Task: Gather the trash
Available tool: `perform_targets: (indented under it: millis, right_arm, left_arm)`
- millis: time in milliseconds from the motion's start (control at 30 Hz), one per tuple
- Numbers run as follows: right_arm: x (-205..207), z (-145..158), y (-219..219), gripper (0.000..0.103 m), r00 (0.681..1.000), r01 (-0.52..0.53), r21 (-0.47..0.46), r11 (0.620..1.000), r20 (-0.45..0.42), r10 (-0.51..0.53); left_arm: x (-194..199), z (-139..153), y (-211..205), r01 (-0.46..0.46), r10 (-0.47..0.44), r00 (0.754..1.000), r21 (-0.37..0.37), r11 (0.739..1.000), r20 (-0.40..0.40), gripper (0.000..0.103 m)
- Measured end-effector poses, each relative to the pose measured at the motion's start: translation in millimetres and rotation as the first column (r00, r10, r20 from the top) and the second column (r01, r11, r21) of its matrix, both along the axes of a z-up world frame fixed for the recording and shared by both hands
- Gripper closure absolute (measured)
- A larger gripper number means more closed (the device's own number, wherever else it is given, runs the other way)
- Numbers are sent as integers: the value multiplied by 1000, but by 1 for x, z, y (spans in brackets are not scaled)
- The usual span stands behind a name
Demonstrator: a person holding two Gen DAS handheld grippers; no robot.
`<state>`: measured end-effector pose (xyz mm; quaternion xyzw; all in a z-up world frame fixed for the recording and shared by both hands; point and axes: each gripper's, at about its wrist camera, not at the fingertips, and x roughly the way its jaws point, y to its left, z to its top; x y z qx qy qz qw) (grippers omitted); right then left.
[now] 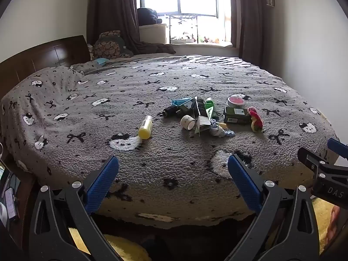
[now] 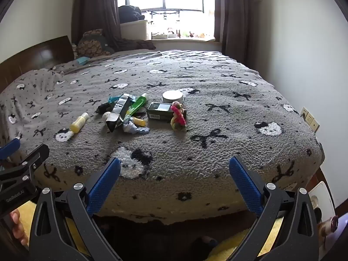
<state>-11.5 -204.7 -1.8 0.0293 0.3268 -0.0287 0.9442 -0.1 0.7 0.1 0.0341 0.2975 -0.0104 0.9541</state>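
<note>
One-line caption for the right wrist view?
Open right gripper faces a patterned bed strewn with trash pile.

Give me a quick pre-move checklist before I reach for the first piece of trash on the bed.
1. Left gripper open and empty: ok.
2. Right gripper open and empty: ok.
3. Trash in view: ok. The yellow bottle lies apart from the pile; the green box, the round tin and the crumpled carton are bunched together.
4. Clear path to the bottle: ok, only bare blanket lies between it and the left gripper.
5. Grippers clear of each other: ok, side by side and apart.
6. Bin or bag for the trash: cannot tell, none shows in either view.
</note>
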Motion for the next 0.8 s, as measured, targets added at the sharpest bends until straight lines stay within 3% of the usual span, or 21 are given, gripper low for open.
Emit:
perform_targets:
  millis: [200,800]
  right_arm:
    - [0,-2,2,3,1000,-8,-6,1000,6,8]
    - [-1,1,5,3,1000,-10,-16,1000,6,10]
  left_arm:
    - [-6,2,13,-6,6,1000,-40,999,9,8]
    - [0,8,8,-18,18,1000,-28,999,14,8]
